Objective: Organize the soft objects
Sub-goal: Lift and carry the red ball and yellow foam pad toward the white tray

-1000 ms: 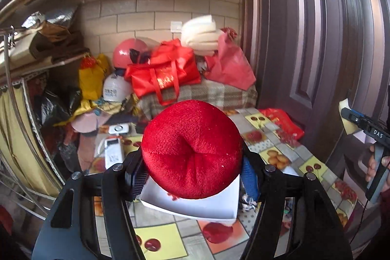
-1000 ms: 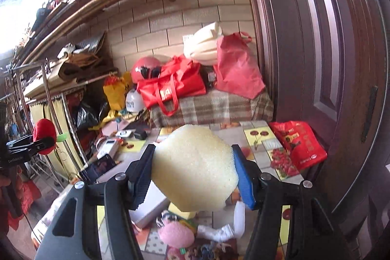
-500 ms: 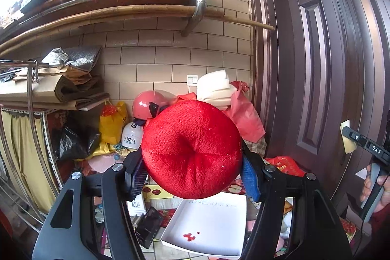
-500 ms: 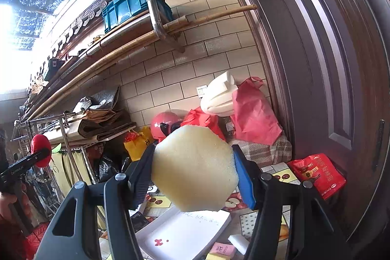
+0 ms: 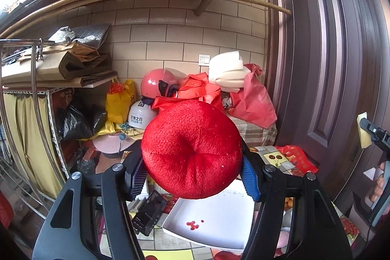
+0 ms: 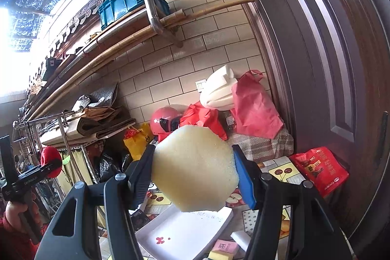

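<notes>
My left gripper is shut on a round red plush cushion, which fills the space between its blue pads and is held up in the air. My right gripper is shut on a pale yellow foam sponge, also lifted. Below both lies a white tray with small red marks on the patterned table. In the right wrist view the left gripper with the red cushion shows at far left, held by a person's hand. The sponge shows at the right edge of the left wrist view.
A dark phone lies left of the tray. Small pink and yellow sponges lie by the tray's right side. Red bags, a pink helmet and white foam pile against the tiled wall. A brown door stands on the right.
Both grippers have risen with their loads; the views now show more wall and shelf and less table. The grips on the cushion and the sponge are unchanged.
</notes>
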Tool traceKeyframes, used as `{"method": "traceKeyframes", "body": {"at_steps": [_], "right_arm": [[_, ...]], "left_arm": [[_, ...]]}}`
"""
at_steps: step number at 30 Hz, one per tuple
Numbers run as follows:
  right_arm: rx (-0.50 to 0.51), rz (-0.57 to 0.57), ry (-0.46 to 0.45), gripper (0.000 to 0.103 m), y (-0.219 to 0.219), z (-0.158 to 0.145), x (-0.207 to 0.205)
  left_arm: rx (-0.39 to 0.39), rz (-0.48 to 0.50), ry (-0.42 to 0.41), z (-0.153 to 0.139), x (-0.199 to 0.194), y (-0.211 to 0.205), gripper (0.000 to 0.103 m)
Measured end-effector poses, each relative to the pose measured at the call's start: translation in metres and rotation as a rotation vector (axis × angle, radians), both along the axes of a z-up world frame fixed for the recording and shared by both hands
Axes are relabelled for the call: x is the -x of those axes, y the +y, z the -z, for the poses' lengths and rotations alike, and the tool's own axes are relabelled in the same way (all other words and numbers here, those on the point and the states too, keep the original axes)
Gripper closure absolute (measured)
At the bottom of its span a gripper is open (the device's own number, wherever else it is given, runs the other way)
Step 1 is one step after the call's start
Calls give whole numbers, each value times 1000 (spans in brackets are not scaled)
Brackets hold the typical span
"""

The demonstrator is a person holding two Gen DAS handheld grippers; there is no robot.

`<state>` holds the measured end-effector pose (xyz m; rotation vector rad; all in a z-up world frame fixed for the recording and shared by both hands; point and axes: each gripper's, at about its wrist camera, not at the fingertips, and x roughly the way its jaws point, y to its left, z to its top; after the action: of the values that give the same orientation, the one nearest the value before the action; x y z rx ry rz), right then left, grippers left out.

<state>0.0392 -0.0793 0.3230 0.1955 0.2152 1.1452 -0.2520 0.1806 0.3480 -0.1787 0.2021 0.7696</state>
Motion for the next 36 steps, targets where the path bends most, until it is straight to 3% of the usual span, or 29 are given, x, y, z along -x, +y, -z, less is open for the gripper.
{"method": "traceKeyframes", "body": {"at_steps": [20,36], "right_arm": [[47,-19,9,41,24,5,-1],[95,-57,42,40,63,21,-13]], "left_arm": [[7,-25,-38,-4,10,15,38],[44,-8,-9,11,-18,42,38]]}}
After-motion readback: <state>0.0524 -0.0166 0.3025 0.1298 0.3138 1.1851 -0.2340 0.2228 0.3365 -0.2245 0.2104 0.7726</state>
